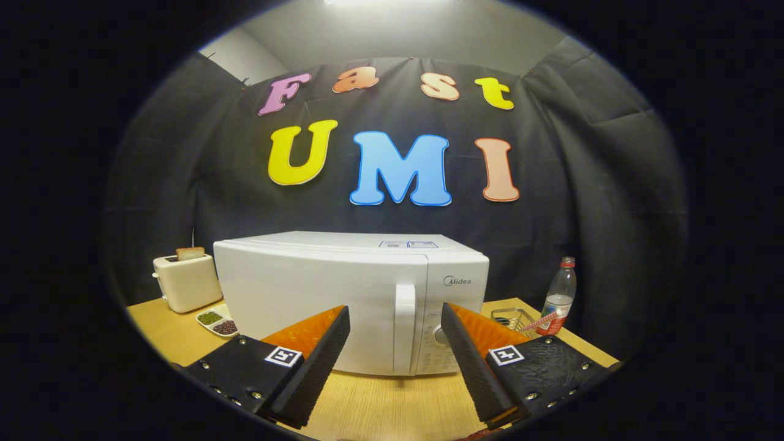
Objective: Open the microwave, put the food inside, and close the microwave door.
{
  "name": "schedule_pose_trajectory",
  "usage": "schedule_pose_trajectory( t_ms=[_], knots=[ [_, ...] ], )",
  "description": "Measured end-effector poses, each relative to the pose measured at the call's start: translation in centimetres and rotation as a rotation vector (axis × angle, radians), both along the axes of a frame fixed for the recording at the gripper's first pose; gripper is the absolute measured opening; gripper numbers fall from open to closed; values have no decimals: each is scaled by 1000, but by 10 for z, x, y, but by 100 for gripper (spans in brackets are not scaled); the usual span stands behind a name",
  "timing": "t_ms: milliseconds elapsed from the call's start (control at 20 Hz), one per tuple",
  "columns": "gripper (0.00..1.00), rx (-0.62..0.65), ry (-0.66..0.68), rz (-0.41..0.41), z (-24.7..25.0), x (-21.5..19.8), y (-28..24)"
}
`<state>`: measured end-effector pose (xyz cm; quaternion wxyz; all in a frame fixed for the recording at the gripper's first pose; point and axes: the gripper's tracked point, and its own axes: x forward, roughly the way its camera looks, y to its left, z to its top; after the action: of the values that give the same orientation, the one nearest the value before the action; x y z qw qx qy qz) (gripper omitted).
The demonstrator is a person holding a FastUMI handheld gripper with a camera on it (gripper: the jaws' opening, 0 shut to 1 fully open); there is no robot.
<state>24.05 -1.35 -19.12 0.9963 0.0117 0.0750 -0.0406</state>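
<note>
A white microwave (324,294) stands on the wooden table (392,404) just ahead of my fingers, its door closed. Its vertical white handle (404,327) lies straight ahead, in line with the gap between my fingers. To the right of the handle is the control panel with a round knob (440,335). My gripper (395,318) is open, with nothing between its fingers, a short way in front of the door. A small white dish (218,323) holding green and dark food lies on the table left of the microwave.
A cream toaster (185,282) with a slice of bread in it stands at the back left. Right of the microwave are a small wire basket (512,318) and a plastic bottle (558,297) with a red cap.
</note>
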Motion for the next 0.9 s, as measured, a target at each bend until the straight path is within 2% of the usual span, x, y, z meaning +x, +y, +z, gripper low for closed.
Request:
schedule_pose_trajectory(
  t_ms=[250, 350, 450, 550, 650, 750, 800, 850, 900],
  knots=[
    [95, 21, 28, -19, -30, 28, -7],
    [88, 10, 40, -18, -40, 36, -8],
    [87, 10, 48, 0, -48, 44, -5],
    [75, 29, 63, 3, -54, 51, -7],
    [73, 51, 61, 6, -55, 52, -5],
    [71, 14, 62, -17, -56, 52, -12],
    [56, 1, 65, -29, -55, 52, -15],
    [52, 17, 67, -18, -57, 54, -11],
    [42, 50, 75, 8, -57, 53, -3]
  ],
)
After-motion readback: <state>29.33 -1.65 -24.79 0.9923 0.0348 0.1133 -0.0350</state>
